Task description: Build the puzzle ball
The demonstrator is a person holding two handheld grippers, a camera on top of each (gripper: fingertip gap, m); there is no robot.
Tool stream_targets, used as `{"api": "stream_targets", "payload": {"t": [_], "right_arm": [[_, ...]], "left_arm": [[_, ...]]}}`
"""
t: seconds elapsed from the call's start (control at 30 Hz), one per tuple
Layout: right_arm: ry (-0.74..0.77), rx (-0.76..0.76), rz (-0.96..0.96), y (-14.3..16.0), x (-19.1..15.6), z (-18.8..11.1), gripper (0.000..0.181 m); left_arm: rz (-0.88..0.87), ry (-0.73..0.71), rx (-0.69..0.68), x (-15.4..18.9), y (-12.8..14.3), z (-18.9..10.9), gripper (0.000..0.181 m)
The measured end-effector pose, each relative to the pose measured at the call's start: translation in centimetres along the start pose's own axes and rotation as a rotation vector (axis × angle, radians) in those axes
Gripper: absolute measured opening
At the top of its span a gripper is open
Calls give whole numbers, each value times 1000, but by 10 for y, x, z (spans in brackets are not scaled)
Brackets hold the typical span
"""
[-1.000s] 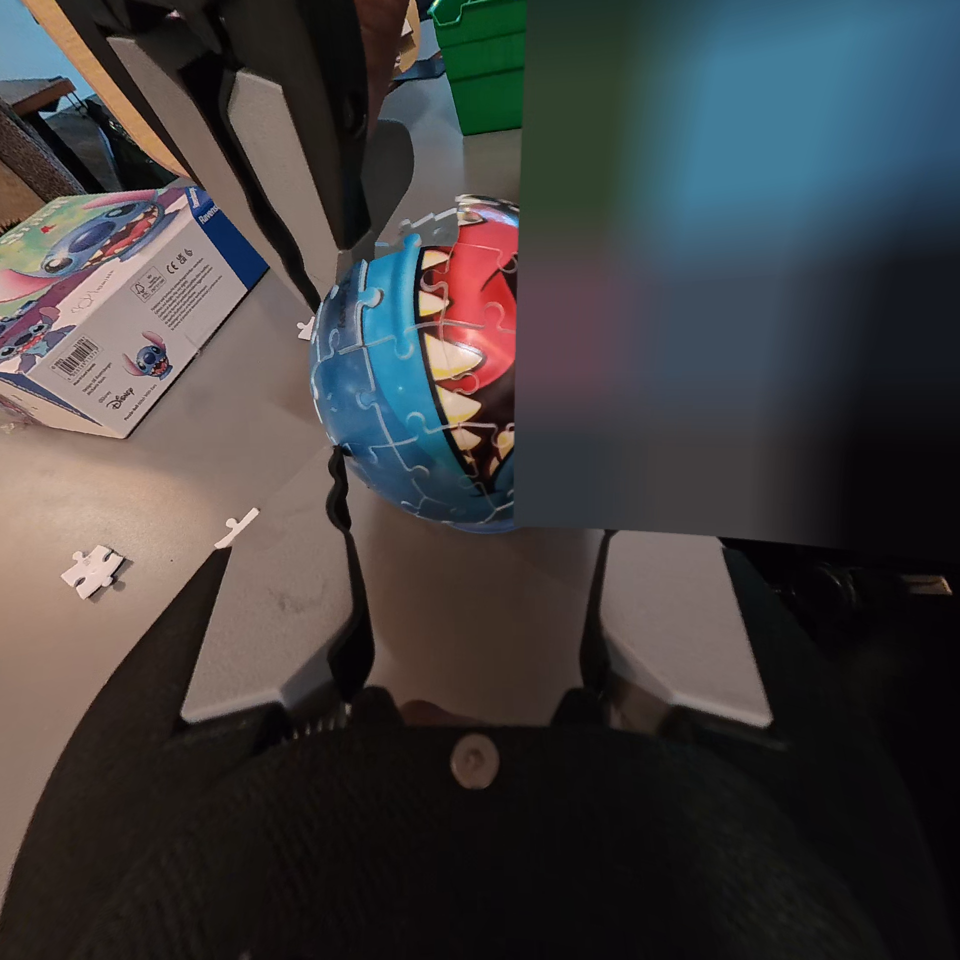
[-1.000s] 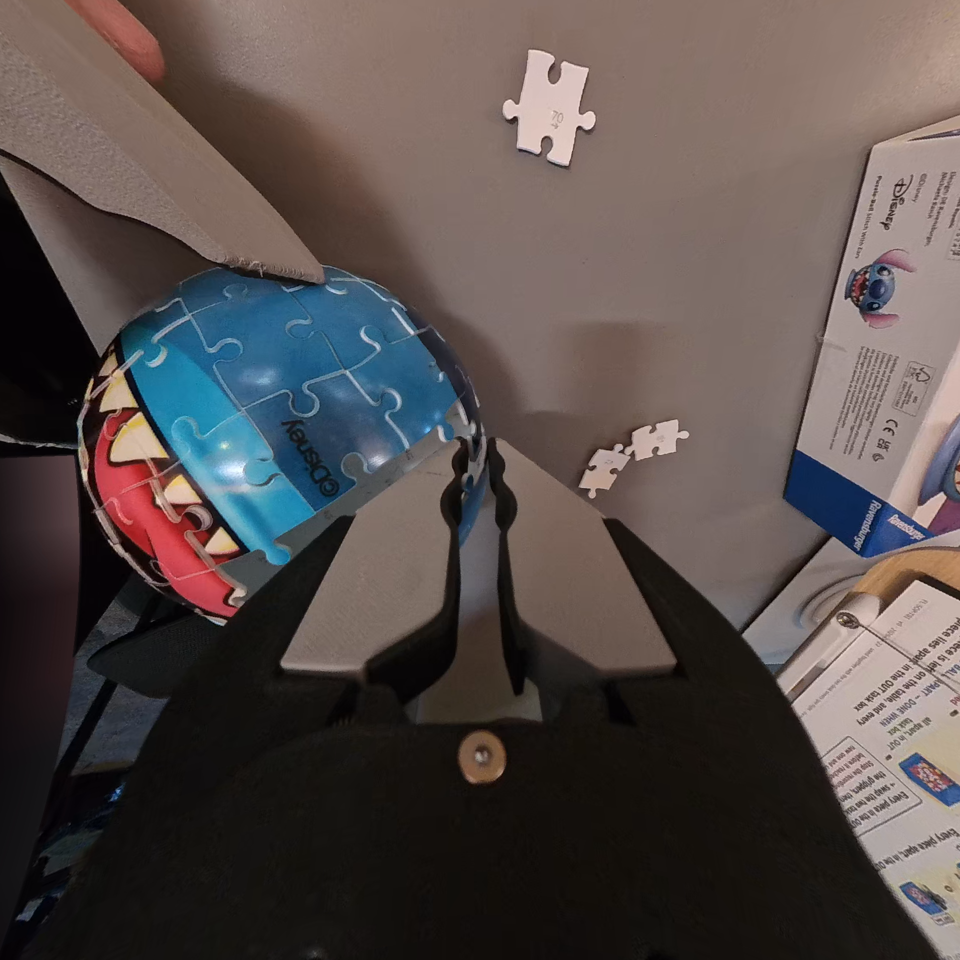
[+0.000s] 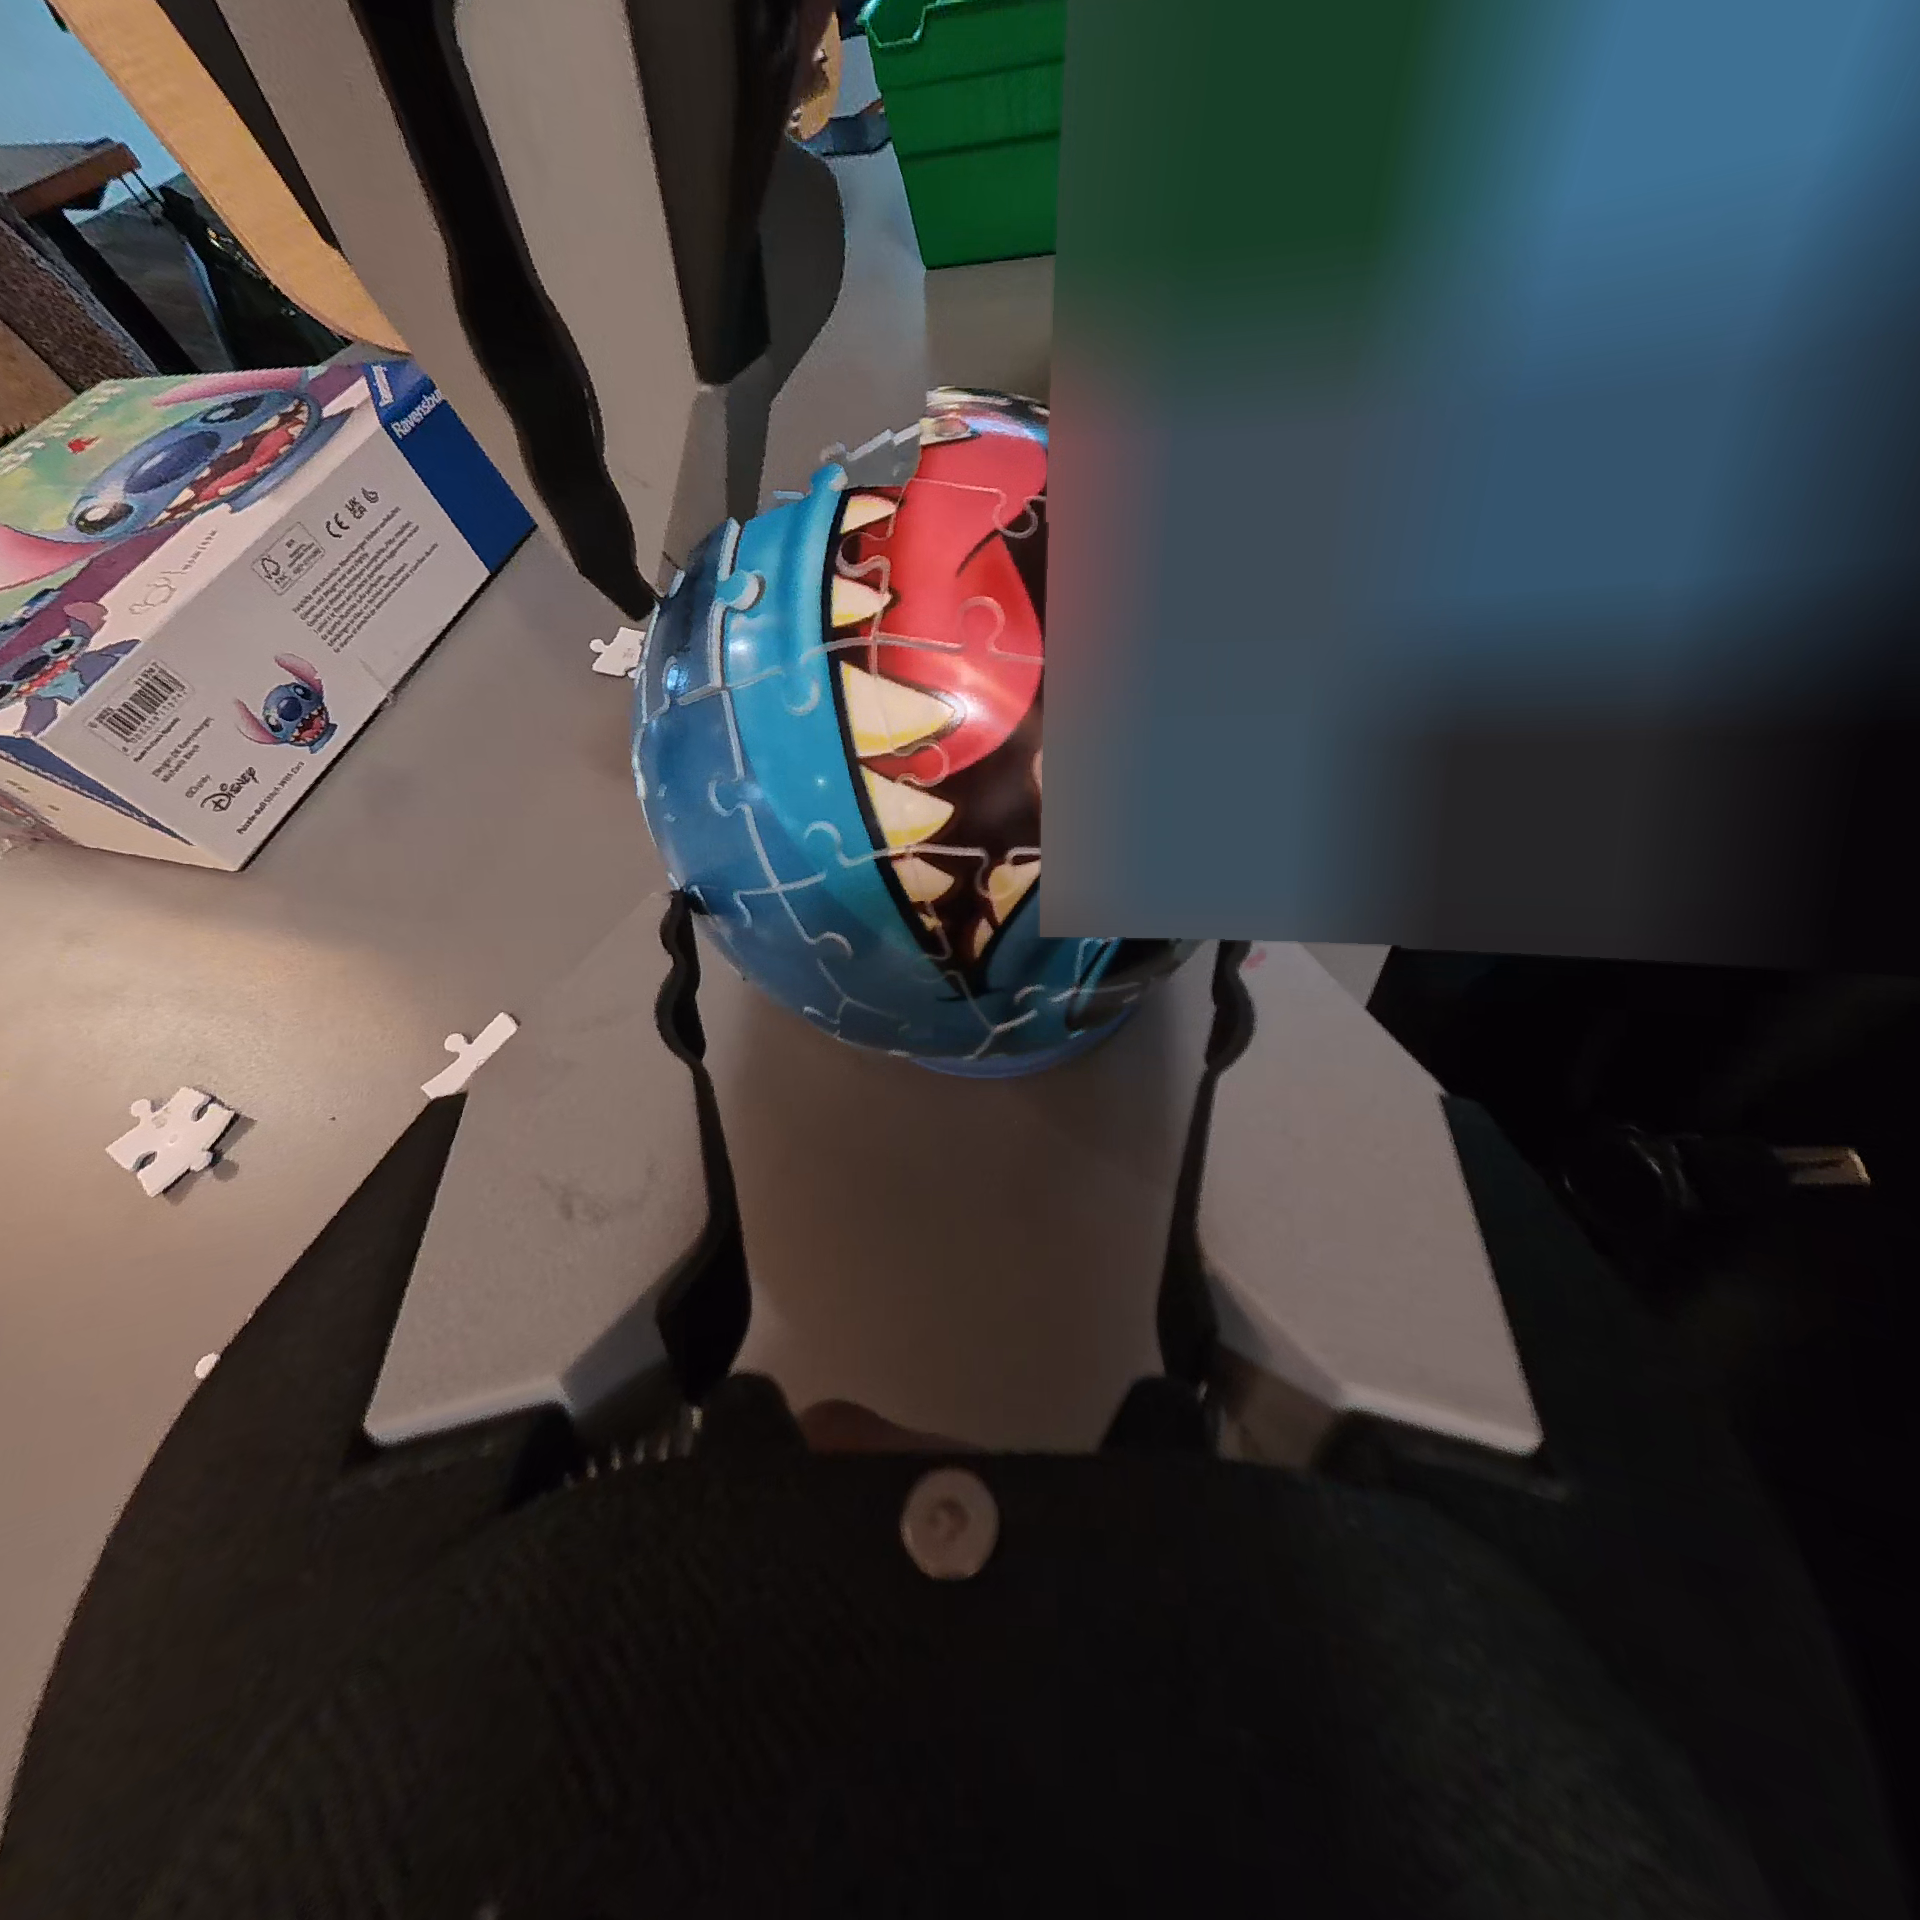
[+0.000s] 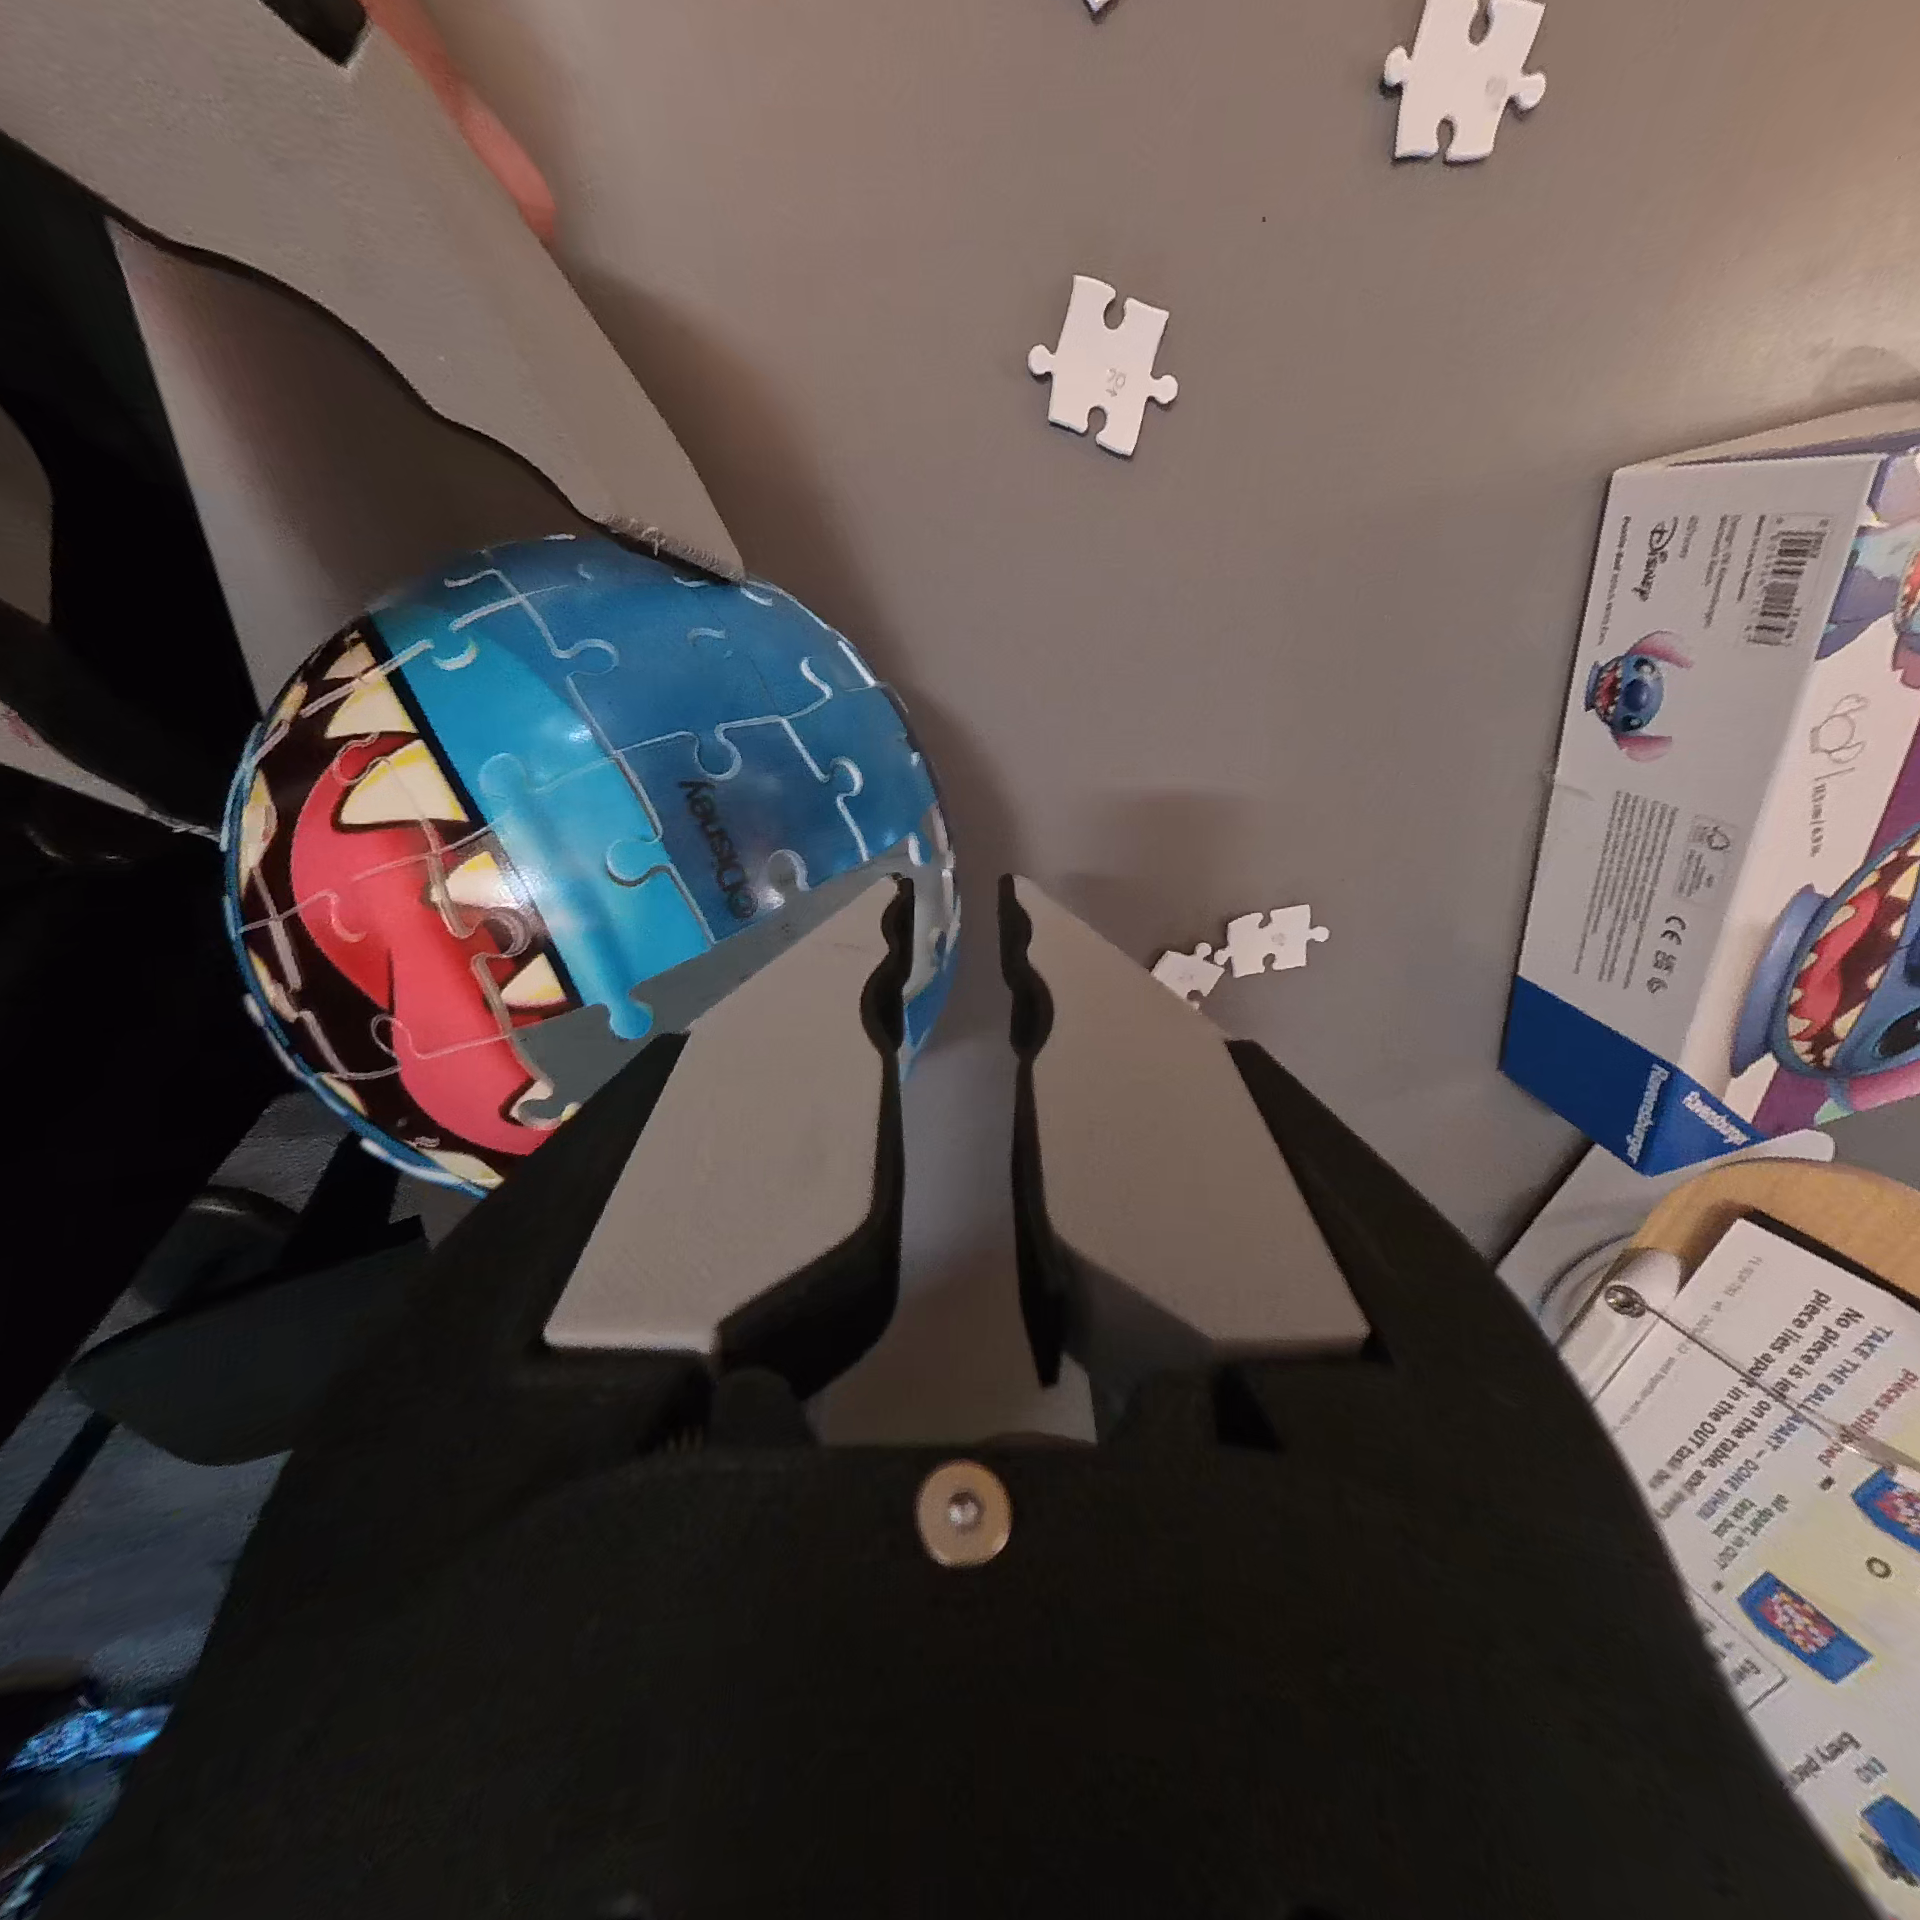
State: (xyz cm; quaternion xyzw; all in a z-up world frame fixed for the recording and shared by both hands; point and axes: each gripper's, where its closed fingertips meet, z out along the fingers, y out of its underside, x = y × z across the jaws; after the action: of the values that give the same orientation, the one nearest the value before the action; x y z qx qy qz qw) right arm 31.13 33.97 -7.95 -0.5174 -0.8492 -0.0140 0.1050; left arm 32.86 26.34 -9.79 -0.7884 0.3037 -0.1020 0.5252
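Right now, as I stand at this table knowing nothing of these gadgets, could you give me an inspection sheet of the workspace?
Surface: grey table.
Job's things: puzzle ball, partly built, with a gap at its rim; loose pieces lie white side up on the table.
Clutter: puzzle box; printed sheet near the table's edge.
Grippers: left gripper, jaws clamped on the ball and holding it; right gripper, jaws narrowly apart at the ball's open rim.
Cables: nothing seen.
Surroundings: green bins beyond the ball.
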Motion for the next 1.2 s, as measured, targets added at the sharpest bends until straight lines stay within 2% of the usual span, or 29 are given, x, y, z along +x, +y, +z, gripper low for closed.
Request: {"api": "stream_targets", "payload": {"t": [0.17, 0.57, 0.93, 1.2], "right_arm": [[13, 41, -48, 1, 2, 5, 13], [-3, 340, -141, -11, -6, -2, 15], [6, 268, -188, -12, -2, 9, 14], [3, 287, -250, -13, -6, 9, 16]], "left_arm": [[5, -2, -2, 0, 0, 0, 98], [9, 2, 2, 0, 0, 0, 97], [8, 2, 0, 0, 0, 0, 97], [8, 8, 2, 1, 1, 0, 97]]}}
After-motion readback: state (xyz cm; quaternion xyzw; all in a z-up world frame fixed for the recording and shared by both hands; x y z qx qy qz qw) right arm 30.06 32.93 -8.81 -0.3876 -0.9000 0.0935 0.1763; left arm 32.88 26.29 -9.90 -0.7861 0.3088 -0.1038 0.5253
